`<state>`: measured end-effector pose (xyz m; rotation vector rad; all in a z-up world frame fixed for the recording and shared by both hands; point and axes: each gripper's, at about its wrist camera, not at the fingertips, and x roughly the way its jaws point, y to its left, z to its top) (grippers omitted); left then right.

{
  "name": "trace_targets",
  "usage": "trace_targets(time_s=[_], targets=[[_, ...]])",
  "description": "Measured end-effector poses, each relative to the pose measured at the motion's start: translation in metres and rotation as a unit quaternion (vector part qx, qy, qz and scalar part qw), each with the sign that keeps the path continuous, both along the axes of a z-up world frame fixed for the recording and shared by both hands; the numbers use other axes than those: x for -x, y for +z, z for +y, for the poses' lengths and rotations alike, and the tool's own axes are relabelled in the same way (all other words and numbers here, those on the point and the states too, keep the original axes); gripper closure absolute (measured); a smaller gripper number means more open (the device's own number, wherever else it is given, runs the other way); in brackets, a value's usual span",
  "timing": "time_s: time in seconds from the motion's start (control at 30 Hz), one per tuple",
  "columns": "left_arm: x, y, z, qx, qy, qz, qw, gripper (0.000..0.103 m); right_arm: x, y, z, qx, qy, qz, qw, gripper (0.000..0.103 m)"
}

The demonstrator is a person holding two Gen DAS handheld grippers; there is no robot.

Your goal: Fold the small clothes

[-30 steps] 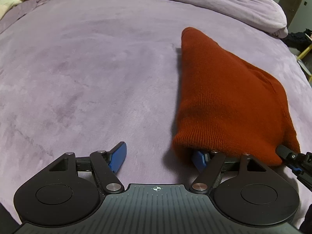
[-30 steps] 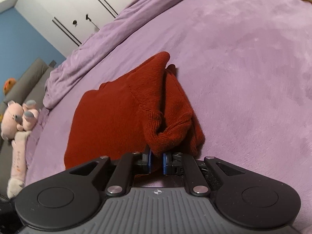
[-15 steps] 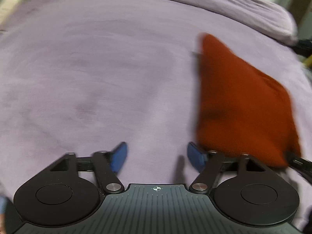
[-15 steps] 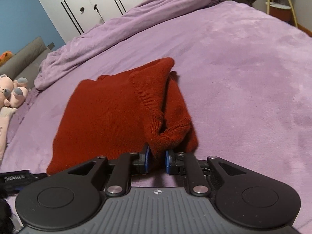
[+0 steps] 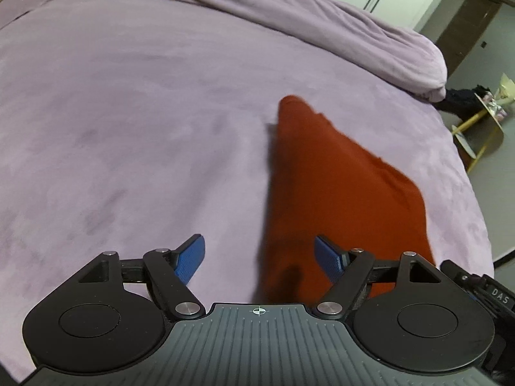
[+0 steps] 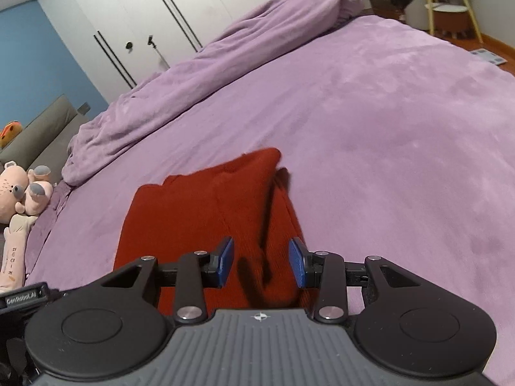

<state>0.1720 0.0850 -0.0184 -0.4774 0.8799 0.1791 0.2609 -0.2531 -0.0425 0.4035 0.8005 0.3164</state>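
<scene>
A folded rust-red knit garment (image 5: 338, 186) lies flat on the purple bed cover (image 5: 145, 112). My left gripper (image 5: 260, 259) is open and empty, raised above the garment's near left edge. In the right wrist view the garment (image 6: 199, 212) lies below my right gripper (image 6: 260, 262), which is open and empty, its blue pads (image 6: 225, 257) spread above the garment's near end. The other gripper's body (image 5: 482, 289) shows at the right edge of the left wrist view.
A rolled purple duvet (image 6: 225, 48) lies along the far side of the bed. Pink plush toys (image 6: 19, 193) sit at the left by a grey headboard (image 6: 42, 128). White wardrobe doors (image 6: 145, 16) stand behind. A yellow-legged stand (image 5: 479, 132) is off the bed's right edge.
My right gripper has opened and let go of the garment's folded end, then lifted back. My left gripper has pulled out from under the edge and risen. The garment now lies flat.
</scene>
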Motion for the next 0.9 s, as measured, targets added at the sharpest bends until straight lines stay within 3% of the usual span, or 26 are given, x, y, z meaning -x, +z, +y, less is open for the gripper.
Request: trace_targets(time_s=[0.13, 0.23, 0.3, 0.33, 0.37, 0.5, 0.6, 0.63, 0.7, 0.83, 0.9], targets=[[-0.040, -0.003, -0.005, -0.009, 0.007, 0.005, 0.9999, 0.022, -0.050, -0.011, 0.017, 0.010, 0.009, 0.028, 1.000, 0.066], [-0.075, -0.006, -0.008, -0.015, 0.018, 0.016, 0.9996, 0.022, -0.086, -0.022, 0.025, -0.010, 0.005, 0.060, 0.998, 0.066], [-0.096, -0.009, -0.010, -0.028, 0.018, 0.008, 0.9994, 0.022, -0.102, -0.024, 0.030, -0.020, 0.004, 0.063, 0.998, 0.077], [-0.106, -0.011, -0.014, -0.036, 0.016, 0.010, 0.9992, 0.022, -0.107, -0.023, 0.033, -0.021, 0.014, 0.061, 0.998, 0.090], [-0.115, -0.013, -0.016, -0.041, 0.012, 0.013, 0.9990, 0.022, -0.112, -0.022, 0.036, -0.021, 0.024, 0.060, 0.998, 0.095], [-0.129, -0.015, -0.020, -0.064, 0.000, 0.003, 0.9980, 0.022, -0.103, -0.012, 0.032, -0.015, 0.029, -0.007, 0.999, 0.096], [-0.136, -0.022, -0.024, -0.102, -0.009, -0.003, 0.9947, 0.012, -0.104, -0.035, 0.036, 0.046, 0.017, 0.015, 0.999, 0.096], [-0.139, -0.025, -0.025, -0.106, -0.011, -0.001, 0.9943, 0.010, -0.100, -0.039, 0.039, 0.058, 0.023, 0.003, 0.998, 0.096], [-0.137, -0.030, -0.023, -0.100, -0.014, -0.001, 0.9949, 0.010, -0.095, -0.031, 0.046, 0.079, 0.031, -0.014, 0.996, 0.096], [-0.137, -0.021, -0.014, -0.082, -0.001, -0.015, 0.9965, 0.014, -0.090, -0.008, 0.049, 0.065, 0.037, -0.064, 0.995, 0.096], [-0.146, -0.019, -0.010, -0.092, 0.010, -0.016, 0.9956, 0.015, -0.093, -0.010, 0.057, 0.088, 0.037, -0.062, 0.994, 0.096]])
